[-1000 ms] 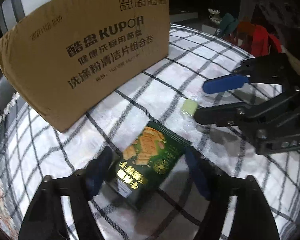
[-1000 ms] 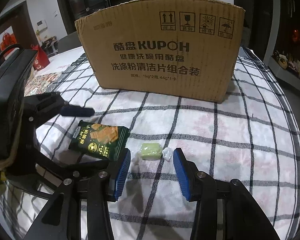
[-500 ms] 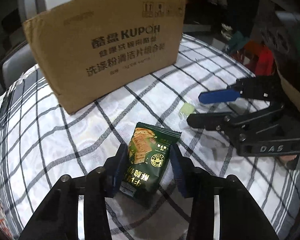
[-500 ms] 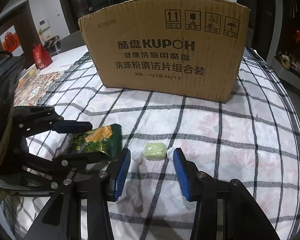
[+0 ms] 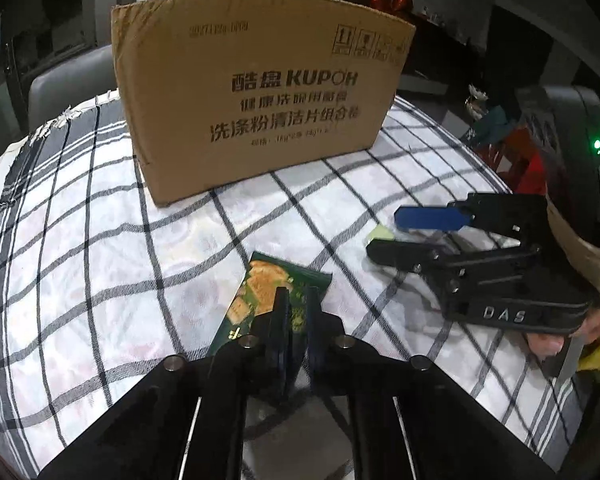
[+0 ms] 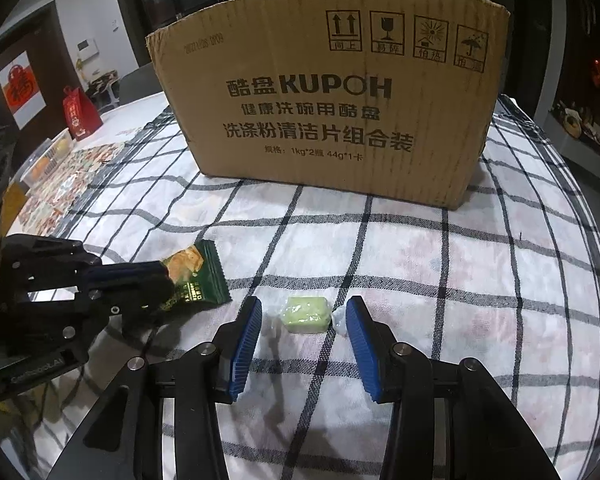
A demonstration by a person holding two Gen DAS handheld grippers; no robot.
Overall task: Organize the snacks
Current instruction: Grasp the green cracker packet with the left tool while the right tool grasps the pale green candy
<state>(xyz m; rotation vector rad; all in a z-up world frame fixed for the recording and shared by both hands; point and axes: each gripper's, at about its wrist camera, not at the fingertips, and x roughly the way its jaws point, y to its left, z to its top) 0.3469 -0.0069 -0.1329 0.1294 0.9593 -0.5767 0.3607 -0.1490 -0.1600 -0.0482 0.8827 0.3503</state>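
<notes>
While the left gripper [image 5: 296, 312] pinches the green cracker packet [image 5: 268, 292] between its closed blue pads, the packet's far end juts toward twelve o'clock in the left wrist view, over the black-and-white checked tablecloth [image 5: 100, 260]; whether its underside touches the cloth I cannot tell. From the right wrist camera the same gripper [image 6: 168, 284] reaches in from nine o'clock, its dark fingers clamped over the packet [image 6: 204, 276].

The right gripper [image 6: 302, 316] stands partly open, its ribbed blue pads [image 6: 248, 344] on either side of a pale green wrapped candy [image 6: 306, 314] that lies on the cloth; the pads do not press it, though the twisted wrapper end lies just beside the right pad. In the left view this gripper [image 5: 384, 232] enters from three o'clock, and the candy [image 5: 382, 233] peeks out between its fingers.

At twelve o'clock of both views a KUPOH cardboard box [image 6: 332, 100] stands upright on the table, well apart from both snacks. A red gift bag [image 6: 80, 114] sits at ten o'clock in the right view.
</notes>
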